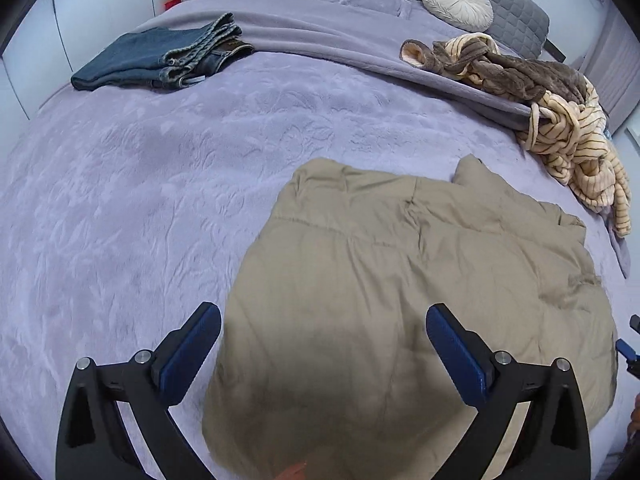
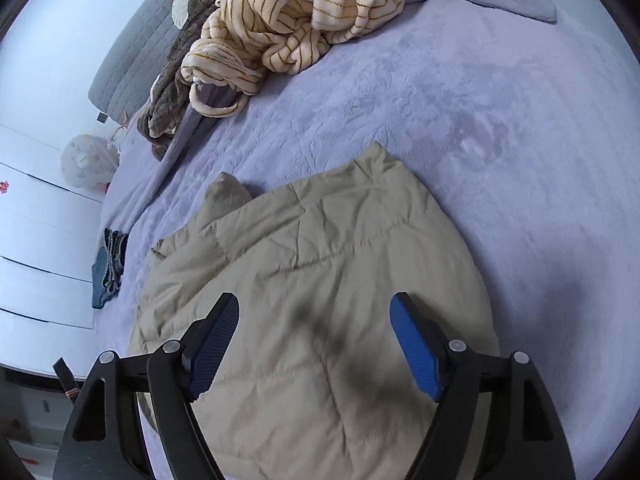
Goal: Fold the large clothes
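- Two grippers are seen above one tan quilted jacket (image 1: 400,280), which lies on the lavender bed cover (image 1: 120,220), lower centre-right of the left wrist frame and lower centre of the right wrist frame.
- Left gripper (image 1: 323,334): jaws spread wide, nothing held, hung over the near-left edge of the jacket.
- Right gripper (image 2: 315,330): jaws spread wide, nothing held, hung over the jacket's near middle; whether cloth is touched cannot be told.
- The jacket looks at least partly doubled over, with a loose flap or sleeve poking up at its far edge, upper middle of the garment in both views.
- Step judged: between folds, with grasp points being picked; the task looks part done.
- Folded jeans (image 1: 160,60) are seen at upper left of the left wrist frame, so one item is probably finished.
- A striped fleece robe (image 2: 300,20) lies in a heap at the top of the right wrist frame, not yet folded.
- Next move, as judged: near corners or side edges to be pinched, one per gripper, then carried over evenly toward the far edge.
- Padding is bulky, so a deep bite is called for or the layers may slip.
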